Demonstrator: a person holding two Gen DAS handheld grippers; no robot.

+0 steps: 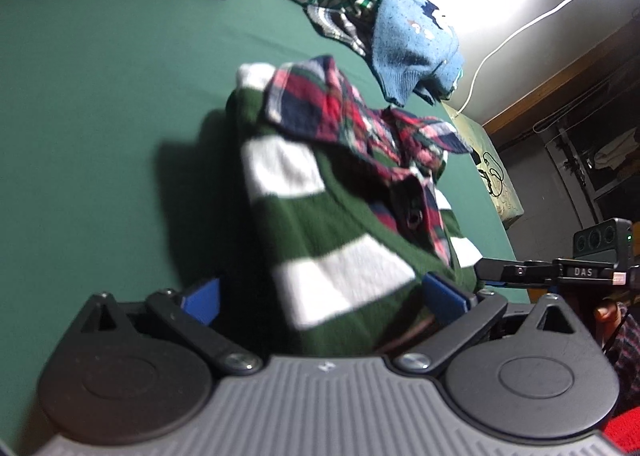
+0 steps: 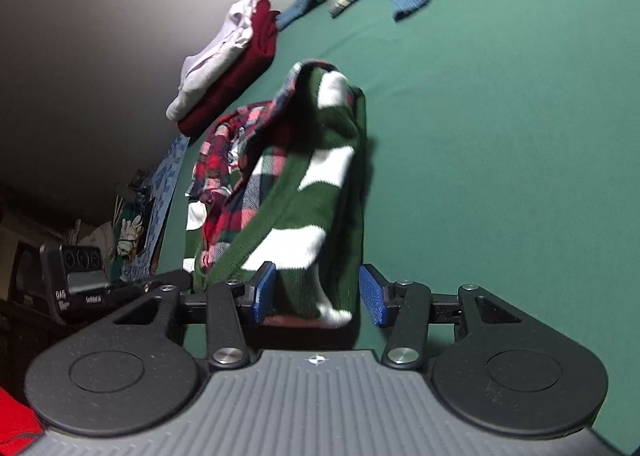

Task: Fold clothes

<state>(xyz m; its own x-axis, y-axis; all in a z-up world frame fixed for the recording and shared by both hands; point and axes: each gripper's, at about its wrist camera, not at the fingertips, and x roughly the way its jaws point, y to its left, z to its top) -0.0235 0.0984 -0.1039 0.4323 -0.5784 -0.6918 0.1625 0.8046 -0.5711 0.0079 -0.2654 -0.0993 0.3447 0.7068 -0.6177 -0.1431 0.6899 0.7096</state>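
Left tool (image 1: 320, 296): blue pads stand wide apart, with the near edge of the green-and-white striped sweater (image 1: 320, 240) lying between them; neither pad visibly presses the cloth.
Right tool (image 2: 318, 294): also spread wide, straddling the same sweater's near hem; the right pad stands clear of the fabric, the left one just beside it.
Garment: the striped sweater, with a red plaid shirt collar (image 1: 320, 96) sewn or tucked inside its V-neck, lies bunched lengthwise on the green table (image 1: 100, 116), narrow and humped, collar at the far end. Motion blur leaves it unclear whether it is resting or partly lifted.
Stage, as a judgement: both tools sit at the hem end, which fits either taking hold for a fold or letting go after one; the pictures do not settle which.
Doing it well: whichever it is, the hem corners should be level, the layers caught together, and the collar kept flat, since the knit is thick and slides.
Farther off: a folded stack (image 2: 224, 68), a pale garment on a maroon one, sits near the table's far edge.
Farthest: a loose pile topped by a blue knit sweater (image 1: 404, 36), apart from the stack.
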